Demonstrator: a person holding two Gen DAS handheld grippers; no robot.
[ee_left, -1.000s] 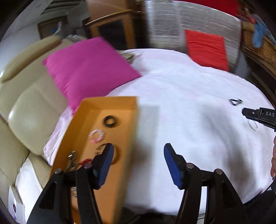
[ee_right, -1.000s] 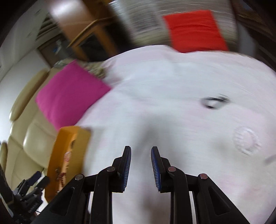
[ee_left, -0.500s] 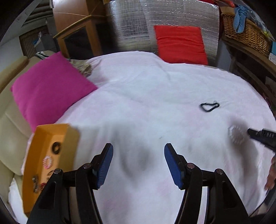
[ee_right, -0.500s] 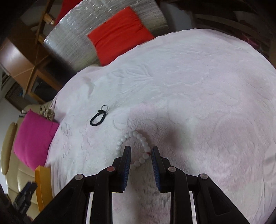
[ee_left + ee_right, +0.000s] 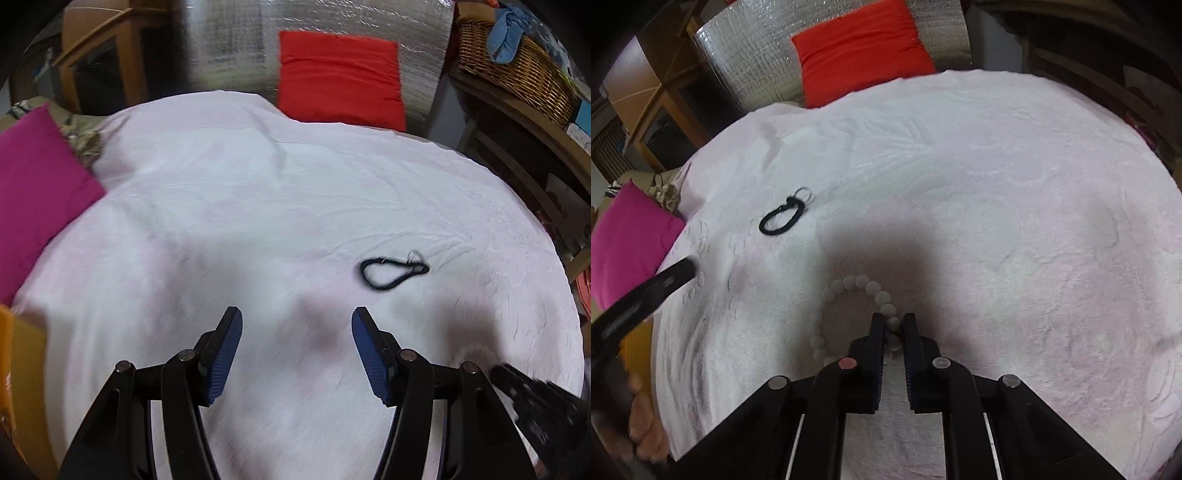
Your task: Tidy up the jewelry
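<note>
Right gripper [image 5: 894, 332] pinching the white bead bracelet [image 5: 857, 306] on the bed; left gripper [image 5: 297, 350] hanging spread and empty.

The bracelet is lying flat on the white bedspread [image 5: 1015, 221], its loop bulging up and left from the right gripper, whose pads are clamping a few beads on the loop's right-hand side. The black cord loop [image 5: 393, 271] is sitting ahead and to the right of the left gripper, well apart from it, long axis running roughly left to right, small metal ring at the right end. The left gripper looks the nearer one for that piece. The orange box [image 5: 18, 369] is peeking in at the far left edge, likely where the bracelet goes next.
</note>
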